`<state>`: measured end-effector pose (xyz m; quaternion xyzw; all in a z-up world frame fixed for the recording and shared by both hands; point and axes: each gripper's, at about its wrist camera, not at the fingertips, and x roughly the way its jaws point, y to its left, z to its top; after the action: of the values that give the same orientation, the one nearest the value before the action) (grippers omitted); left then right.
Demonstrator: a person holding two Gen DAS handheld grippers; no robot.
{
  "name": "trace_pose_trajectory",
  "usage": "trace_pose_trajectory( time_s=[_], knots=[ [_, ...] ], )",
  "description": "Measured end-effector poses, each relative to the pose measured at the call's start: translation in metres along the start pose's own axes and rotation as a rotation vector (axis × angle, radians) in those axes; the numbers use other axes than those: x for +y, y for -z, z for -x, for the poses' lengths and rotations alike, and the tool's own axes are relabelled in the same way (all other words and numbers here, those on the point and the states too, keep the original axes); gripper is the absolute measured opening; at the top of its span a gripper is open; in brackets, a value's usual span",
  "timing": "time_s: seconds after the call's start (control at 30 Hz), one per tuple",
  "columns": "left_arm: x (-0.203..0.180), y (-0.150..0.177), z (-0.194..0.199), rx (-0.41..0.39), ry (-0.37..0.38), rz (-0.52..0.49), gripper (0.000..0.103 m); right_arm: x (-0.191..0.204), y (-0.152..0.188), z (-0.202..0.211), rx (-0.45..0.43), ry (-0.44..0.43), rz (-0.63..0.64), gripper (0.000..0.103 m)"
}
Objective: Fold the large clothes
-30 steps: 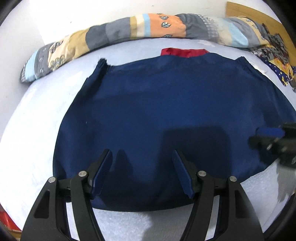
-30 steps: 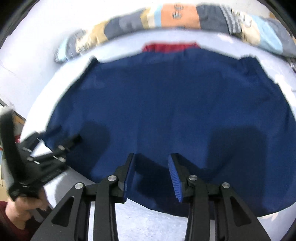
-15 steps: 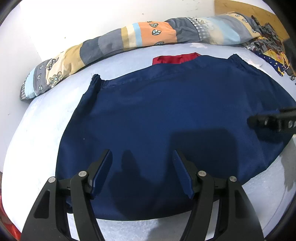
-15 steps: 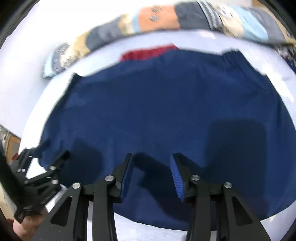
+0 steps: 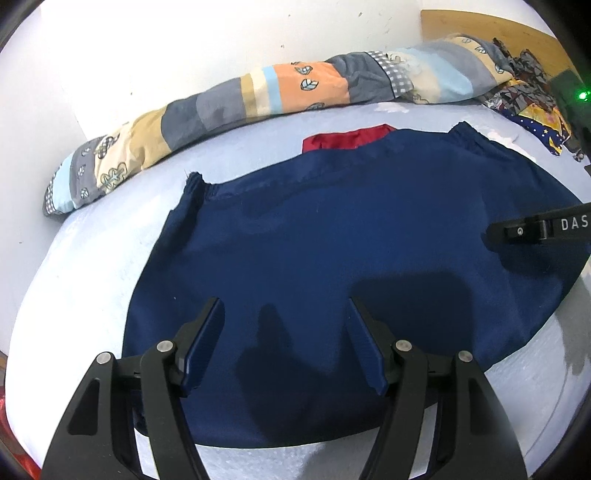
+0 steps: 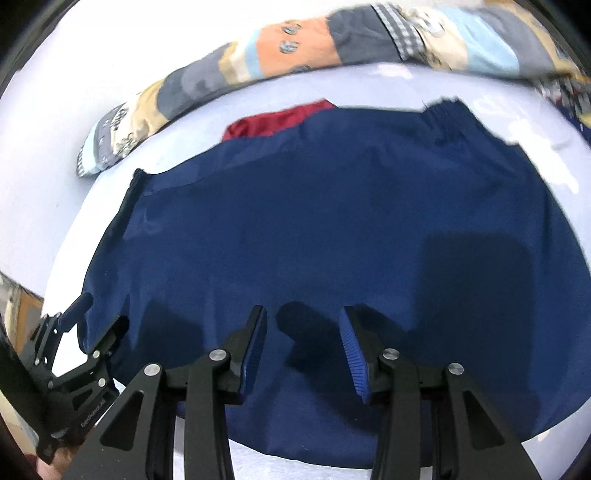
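Observation:
A large navy blue garment (image 5: pixel 332 243) lies spread flat on a pale bed sheet (image 5: pixel 85 266); it also fills the right wrist view (image 6: pixel 332 229). A red fabric piece (image 5: pixel 347 136) peeks from under its far edge, also visible in the right wrist view (image 6: pixel 277 120). My left gripper (image 5: pixel 286 334) is open and empty above the garment's near left part. My right gripper (image 6: pixel 303 338) is open and empty above the garment's near edge. The right gripper also shows at the right edge of the left wrist view (image 5: pixel 539 229). The left gripper shows at the lower left of the right wrist view (image 6: pixel 74 354).
A long patchwork bolster (image 5: pixel 258 99) lies along the far side of the bed against the white wall. A pile of patterned cloth (image 5: pixel 532 107) sits at the far right near a wooden headboard (image 5: pixel 498 26).
Both grippers have risen and drawn back a little from the garment, and both views have tilted left. Both jaws stay open. The garment has not moved.

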<state>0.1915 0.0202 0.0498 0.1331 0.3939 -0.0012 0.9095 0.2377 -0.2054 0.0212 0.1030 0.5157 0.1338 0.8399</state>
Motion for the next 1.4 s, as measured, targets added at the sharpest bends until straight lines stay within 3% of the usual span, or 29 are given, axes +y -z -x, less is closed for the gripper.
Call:
trace_pose_trajectory(
  time_s=[0.27, 0.4, 0.5, 0.63, 0.9, 1.17, 1.4],
  knots=[
    [-0.002, -0.002, 0.001, -0.012, 0.003, -0.020, 0.067, -0.001, 0.001, -0.008, 0.031, 0.026, 0.003, 0.044],
    [-0.001, -0.003, 0.002, -0.015, -0.001, -0.017, 0.067, 0.001, -0.002, 0.001, -0.015, 0.004, 0.013, 0.044],
    [0.000, -0.003, 0.002, -0.018, 0.000, -0.011, 0.067, 0.000, -0.004, 0.004, -0.035, 0.058, 0.025, 0.045],
    [0.000, -0.004, 0.002, -0.019, -0.001, -0.008, 0.067, -0.011, -0.003, -0.009, 0.038, 0.056, -0.019, 0.047],
    [-0.002, -0.004, 0.006, -0.031, 0.001, -0.017, 0.067, -0.022, -0.007, 0.010, -0.024, 0.066, -0.057, 0.047],
    [0.001, -0.005, 0.006, -0.032, -0.001, -0.006, 0.067, -0.039, -0.005, 0.004, 0.024, 0.070, -0.111, 0.047],
    [0.001, -0.006, 0.007, -0.040, 0.000, -0.011, 0.067, -0.067, -0.018, 0.030, -0.082, 0.101, -0.222, 0.051]
  ],
)
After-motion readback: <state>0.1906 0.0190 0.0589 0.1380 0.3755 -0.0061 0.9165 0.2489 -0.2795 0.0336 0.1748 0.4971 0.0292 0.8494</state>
